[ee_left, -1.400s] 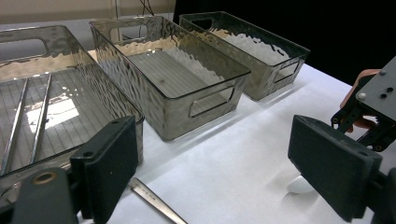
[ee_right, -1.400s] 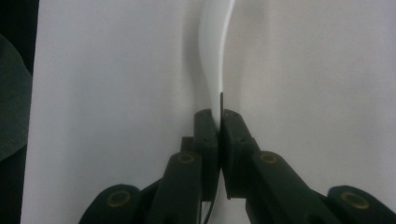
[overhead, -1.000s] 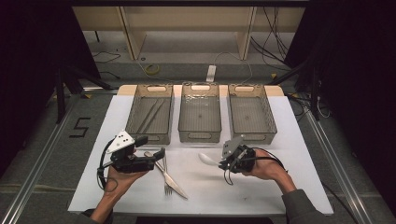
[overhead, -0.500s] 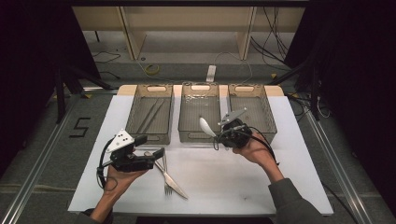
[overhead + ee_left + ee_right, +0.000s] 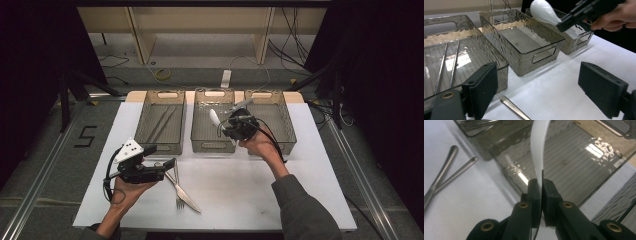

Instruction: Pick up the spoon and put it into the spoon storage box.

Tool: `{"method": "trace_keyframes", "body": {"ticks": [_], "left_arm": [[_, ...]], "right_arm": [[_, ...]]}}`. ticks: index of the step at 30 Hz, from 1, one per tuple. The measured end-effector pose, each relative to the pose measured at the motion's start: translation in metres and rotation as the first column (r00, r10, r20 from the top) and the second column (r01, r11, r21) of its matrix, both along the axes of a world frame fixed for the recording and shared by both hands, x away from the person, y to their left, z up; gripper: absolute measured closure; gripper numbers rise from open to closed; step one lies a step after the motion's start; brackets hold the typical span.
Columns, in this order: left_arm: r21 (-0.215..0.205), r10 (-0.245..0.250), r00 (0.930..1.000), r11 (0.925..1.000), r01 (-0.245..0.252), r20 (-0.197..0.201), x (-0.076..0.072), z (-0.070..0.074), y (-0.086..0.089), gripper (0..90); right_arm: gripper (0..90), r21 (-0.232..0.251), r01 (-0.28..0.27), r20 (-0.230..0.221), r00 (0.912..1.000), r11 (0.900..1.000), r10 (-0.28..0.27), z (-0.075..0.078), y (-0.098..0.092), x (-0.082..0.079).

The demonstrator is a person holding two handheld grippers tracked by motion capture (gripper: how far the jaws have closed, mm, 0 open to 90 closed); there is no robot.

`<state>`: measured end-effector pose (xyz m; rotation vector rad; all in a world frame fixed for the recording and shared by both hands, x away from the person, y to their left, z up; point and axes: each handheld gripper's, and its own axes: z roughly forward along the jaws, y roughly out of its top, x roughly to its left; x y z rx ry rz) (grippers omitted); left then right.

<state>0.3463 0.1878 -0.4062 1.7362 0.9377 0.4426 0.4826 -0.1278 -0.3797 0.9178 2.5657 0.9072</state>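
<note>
We see a white table point(image 5: 300, 200) with three smoked-plastic bins in a row at its far edge. The left bin point(image 5: 161, 122) holds a pair of thin metal sticks point(image 5: 447, 62), lying flat. The middle bin point(image 5: 212, 127) has only a bare ribbed floor that we can see. The right bin point(image 5: 272, 120) sits just beside it.

The right gripper point(image 5: 235, 126) is held above the near edge of the middle bin, jaws pinched tight on the handle of a white spoon point(image 5: 214, 116). In the right gripper view the spoon point(image 5: 539, 147) rises from between the closed pads and curves over the bin floor. In the left gripper view its bowl point(image 5: 543, 11) hangs above the middle bin, off the table.

The left gripper point(image 5: 167, 165) rests low by the near-left part of the table, jaws wide apart, nothing between them.

A fork point(image 5: 178, 192) and a knife point(image 5: 186, 196) lie crossed on the table just right of the left gripper.
</note>
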Motion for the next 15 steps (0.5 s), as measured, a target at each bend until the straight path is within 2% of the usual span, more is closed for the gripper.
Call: {"method": "trace_keyframes", "body": {"ticks": [7,15], "left_arm": [[-0.005,0.007,1.0,1.0,-0.007,0.004,0.0,0.0,0.001,15.7],[-0.002,0.007,1.0,1.0,-0.007,0.0,0.001,-0.001,0.0,15.7]], "right_arm": [[86.4,-0.009,0.064,-0.021,0.9977,0.998,-0.064,0.0,0.006,0.019],[86.3,-0.023,0.095,-0.03,0.9949,0.995,-0.096,-0.006,0.009,0.03]]}}
